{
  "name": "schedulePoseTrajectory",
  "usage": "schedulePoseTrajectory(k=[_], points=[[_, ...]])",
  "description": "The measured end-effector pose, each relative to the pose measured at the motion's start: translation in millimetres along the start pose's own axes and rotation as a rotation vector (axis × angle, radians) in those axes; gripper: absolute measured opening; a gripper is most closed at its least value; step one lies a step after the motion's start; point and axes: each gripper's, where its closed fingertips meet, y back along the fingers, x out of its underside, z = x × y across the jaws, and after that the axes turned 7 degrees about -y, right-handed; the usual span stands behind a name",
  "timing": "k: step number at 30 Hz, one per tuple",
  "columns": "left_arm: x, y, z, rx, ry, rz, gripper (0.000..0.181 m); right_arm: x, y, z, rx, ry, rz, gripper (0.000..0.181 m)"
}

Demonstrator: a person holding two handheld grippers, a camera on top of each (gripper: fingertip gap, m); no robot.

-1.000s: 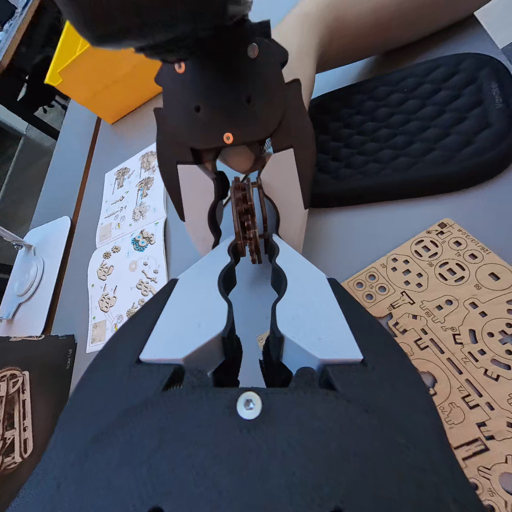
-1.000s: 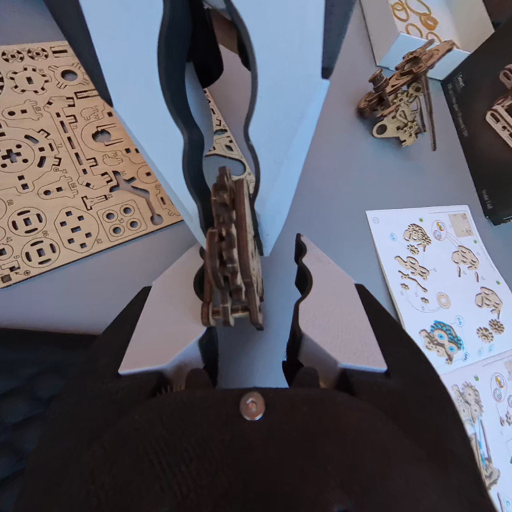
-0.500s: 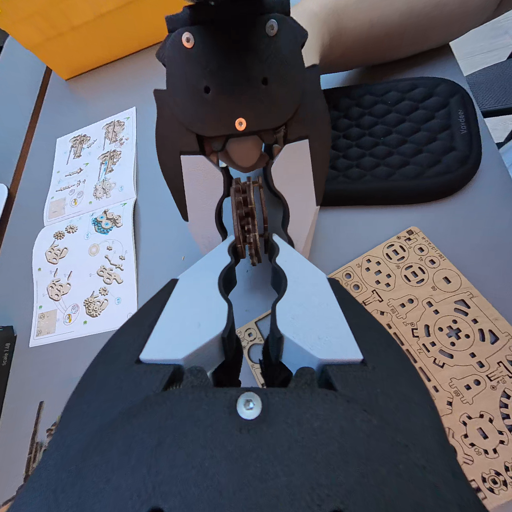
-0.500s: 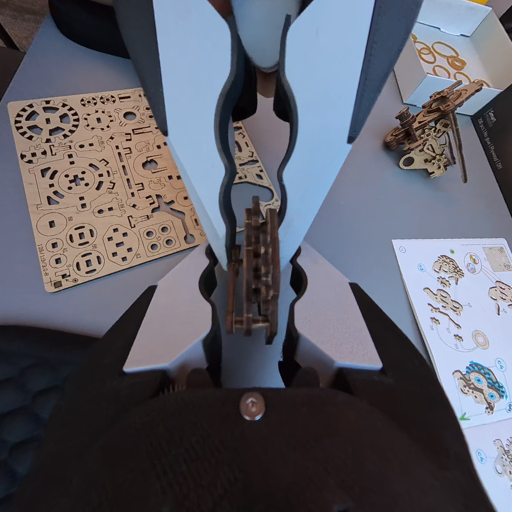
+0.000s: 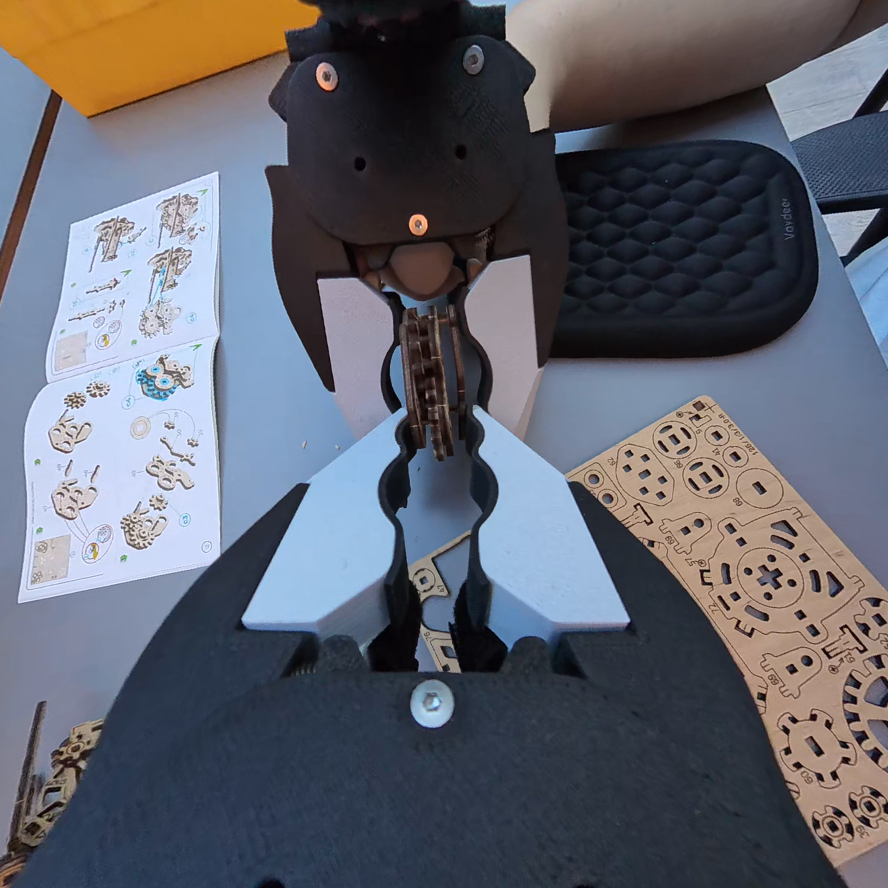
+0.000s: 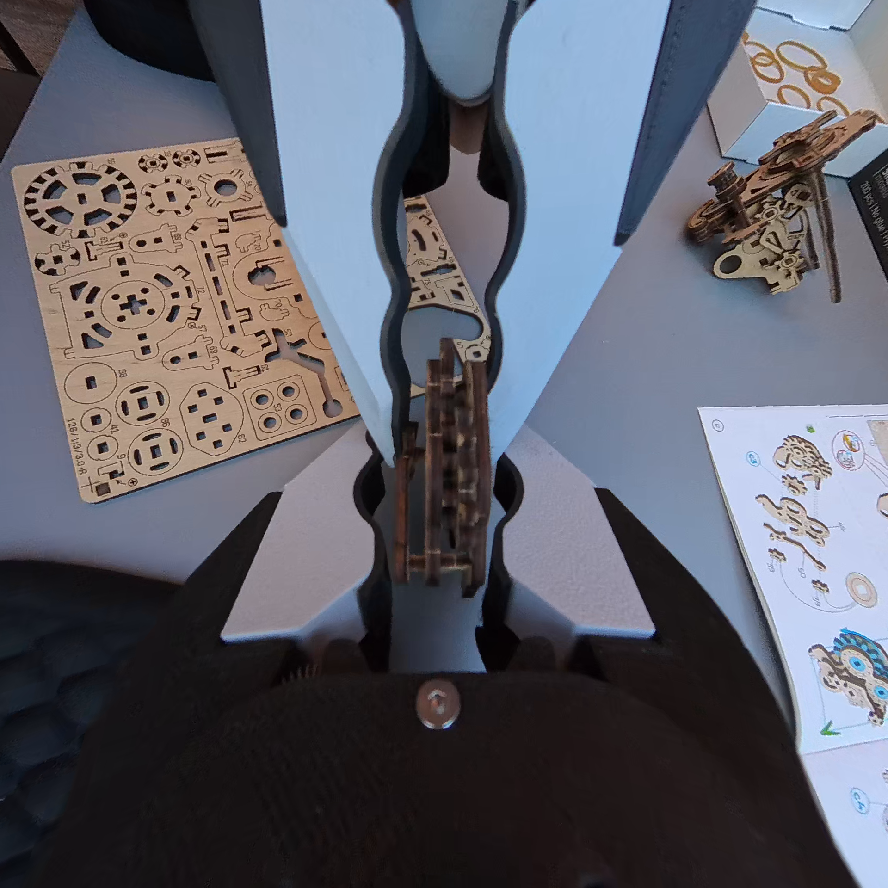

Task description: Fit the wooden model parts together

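Observation:
A small brown wooden gear assembly [image 5: 431, 379] of several stacked plates and cogs hangs edge-up over the grey table [image 5: 288, 384]. My left gripper [image 5: 442, 423] is shut on its near end. My right gripper [image 5: 435, 403] faces it from the far side, its black pads closed against the other end. In the right wrist view the assembly [image 6: 447, 480] sits between my right gripper's [image 6: 439, 466] pads, while the left gripper [image 6: 447, 432] comes down from the top and pinches the assembly's far part. Both grippers hold it above the table.
A plywood parts sheet [image 5: 745, 576] lies to the right, and a cut strip [image 6: 437, 269] lies under the grippers. An open instruction booklet [image 5: 129, 384] lies left. There are also a black quilted pad [image 5: 682, 250], a yellow box [image 5: 144, 48], a built wooden sub-model [image 6: 778, 216], a white box of rubber bands [image 6: 807, 72] and a forearm [image 5: 672, 62]. My right fingertips sit around 5 cm from my left ones.
My right gripper moved in line with the left one, slid its fingers around the assembly and closed from wide open onto it. The left gripper kept its hold.

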Motion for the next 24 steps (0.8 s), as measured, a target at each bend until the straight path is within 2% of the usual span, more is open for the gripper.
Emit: schedulePoseTrajectory(k=[12,16,22,24], points=[[-2.3,0.2,-1.5,0.007,0.004,-0.011,0.016,4.6,3.3,0.1,0.024,0.031,0.062,0.033],[0.2,0.6,-1.3,0.019,0.018,-0.002,0.017,2.1,-0.1,2.7,-0.027,-0.050,0.038,0.039],[0.7,-0.6,-2.0,0.015,0.011,0.000,0.016,5.6,1.3,0.8,0.013,0.022,0.060,0.032],[-1.4,1.5,0.9,-0.010,-0.004,-0.017,0.016,0.4,3.0,-1.5,0.018,-0.002,0.026,0.033]])
